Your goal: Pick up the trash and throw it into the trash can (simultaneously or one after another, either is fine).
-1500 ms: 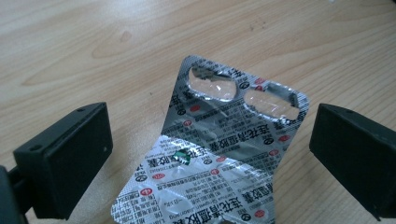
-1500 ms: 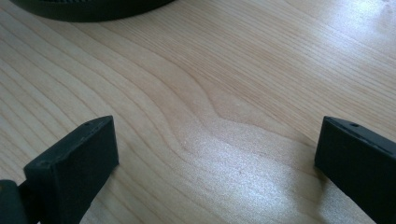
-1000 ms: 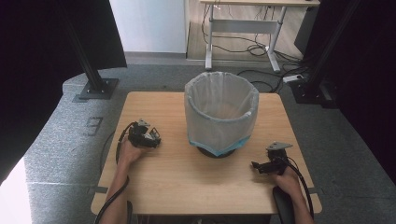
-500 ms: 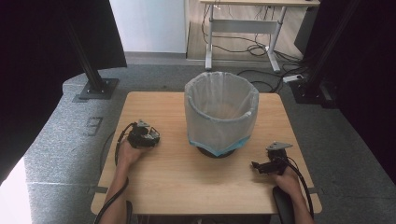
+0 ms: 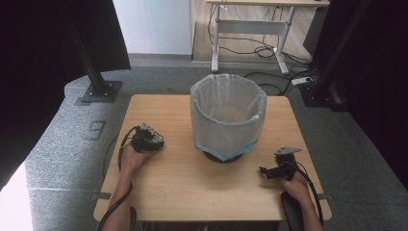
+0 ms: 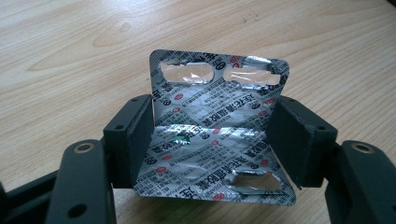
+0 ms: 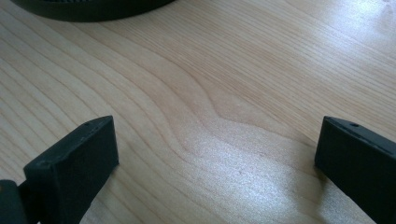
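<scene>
A silver foil blister pack (image 6: pixel 215 93) with printed text and several torn-open pockets sits between the jaws of my left gripper (image 6: pixel 212 121). The jaws have just been closing, and both pads press on the pack's side edges. The sheet is folded across its middle. In the high view the left gripper (image 5: pixel 153 142) rests on the wooden table (image 5: pixel 192 192) left of the bin. My right gripper (image 5: pixel 263 172) lies low over the table near the front right. In its own view the right gripper (image 7: pixel 217 140) stands open over bare wood.
A round bin (image 5: pixel 226 115) lined with a white bag stands at the middle back of the table. Its dark base (image 7: pixel 93 7) shows at the top of the right gripper view. Black stands and a desk with cables are on the floor beyond.
The left gripper's jaws have drawn together on the blister pack. Neither hand has shifted on the table.
</scene>
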Demonstrator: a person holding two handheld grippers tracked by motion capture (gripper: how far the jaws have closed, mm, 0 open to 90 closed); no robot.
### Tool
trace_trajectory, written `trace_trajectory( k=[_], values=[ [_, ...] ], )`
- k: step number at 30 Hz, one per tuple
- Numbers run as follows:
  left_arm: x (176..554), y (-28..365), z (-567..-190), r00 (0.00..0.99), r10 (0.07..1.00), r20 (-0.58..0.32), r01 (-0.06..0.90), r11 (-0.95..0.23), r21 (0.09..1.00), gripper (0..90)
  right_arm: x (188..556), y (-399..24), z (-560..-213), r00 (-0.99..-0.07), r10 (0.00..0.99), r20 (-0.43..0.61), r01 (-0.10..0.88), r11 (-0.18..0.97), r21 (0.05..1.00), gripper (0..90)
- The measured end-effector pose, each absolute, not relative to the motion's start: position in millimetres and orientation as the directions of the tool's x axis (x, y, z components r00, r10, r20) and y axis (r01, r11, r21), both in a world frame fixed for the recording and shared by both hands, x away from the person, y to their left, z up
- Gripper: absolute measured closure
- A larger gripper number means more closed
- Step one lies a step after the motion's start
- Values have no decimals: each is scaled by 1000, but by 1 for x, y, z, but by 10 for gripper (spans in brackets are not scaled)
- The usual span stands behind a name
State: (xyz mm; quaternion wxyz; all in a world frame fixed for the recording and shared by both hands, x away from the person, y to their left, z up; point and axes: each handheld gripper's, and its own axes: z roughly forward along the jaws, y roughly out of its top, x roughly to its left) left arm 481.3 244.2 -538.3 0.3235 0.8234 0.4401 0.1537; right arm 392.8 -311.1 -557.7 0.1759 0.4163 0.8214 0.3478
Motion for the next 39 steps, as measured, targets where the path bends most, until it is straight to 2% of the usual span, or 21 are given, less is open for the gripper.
trace_trajectory(
  k=[14,39],
  values=[
    [482,243,-520,567,823,-29,623,-405,669,331,393,-311,-558,-591,807,1,562,411,718,0],
    [483,244,-453,580,812,-55,610,-389,691,330,393,-311,-557,-592,806,0,563,413,716,0]
  ],
)
